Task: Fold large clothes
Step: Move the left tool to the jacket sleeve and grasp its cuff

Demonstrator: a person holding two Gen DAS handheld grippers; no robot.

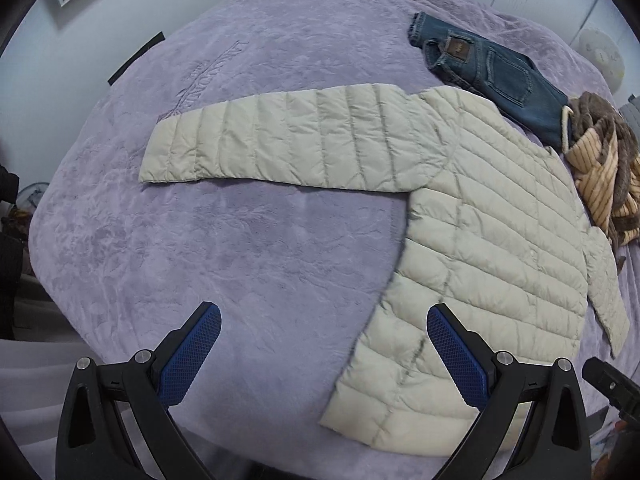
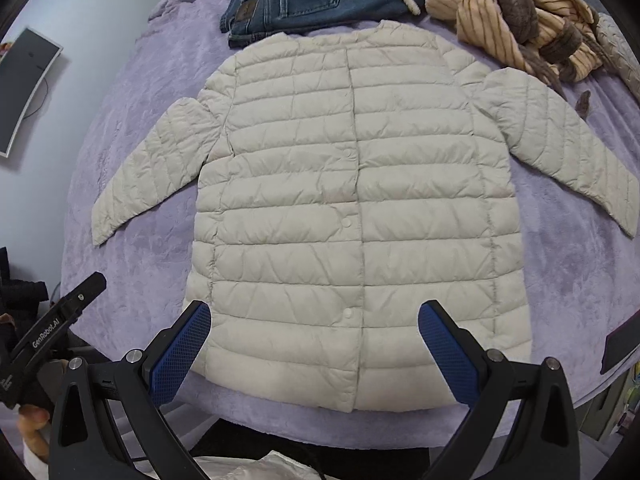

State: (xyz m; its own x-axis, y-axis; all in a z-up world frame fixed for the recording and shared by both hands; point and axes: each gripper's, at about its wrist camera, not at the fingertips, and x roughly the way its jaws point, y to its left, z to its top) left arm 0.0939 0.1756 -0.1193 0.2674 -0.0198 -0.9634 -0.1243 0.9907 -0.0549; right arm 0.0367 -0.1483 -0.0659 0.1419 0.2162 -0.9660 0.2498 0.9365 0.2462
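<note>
Cream quilted jacket (image 2: pixel 352 208) lies flat, front up, on a bed covered by a lilac plush blanket (image 1: pixel 224 248); snap placket runs down the centre, closed as far as visible. Both sleeves are spread outward: in the right wrist view one sleeve (image 2: pixel 148 172) angles down toward the left edge of the bed, the other (image 2: pixel 560 148) toward the right. In the left wrist view the near sleeve (image 1: pixel 288 140) extends straight across the blanket, away from the body of the jacket. Hem sits near the bed's front edge. Right tool (image 2: pixel 316 352) hangs above the hem, blue-padded fingers (image 2: pixel 180 356) spread wide, nothing between them; not touching the fabric so far as can be judged. Left tool (image 1: pixel 324 352) likewise wide open and empty, over the blanket just beside the jacket's side edge, its right finger over the lower corner of the jacket. The left tool's black body (image 2: pixel 52 332) also appears at the left margin of the right wrist view. Beyond the collar: folded blue jeans (image 2: pixel 304 0), touching or just short of the collar, cannot tell which; beside them a heap of striped tan and brown fabric (image 2: pixel 512 20). A curved monitor (image 2: pixel 24 92) stands by the wall.
</note>
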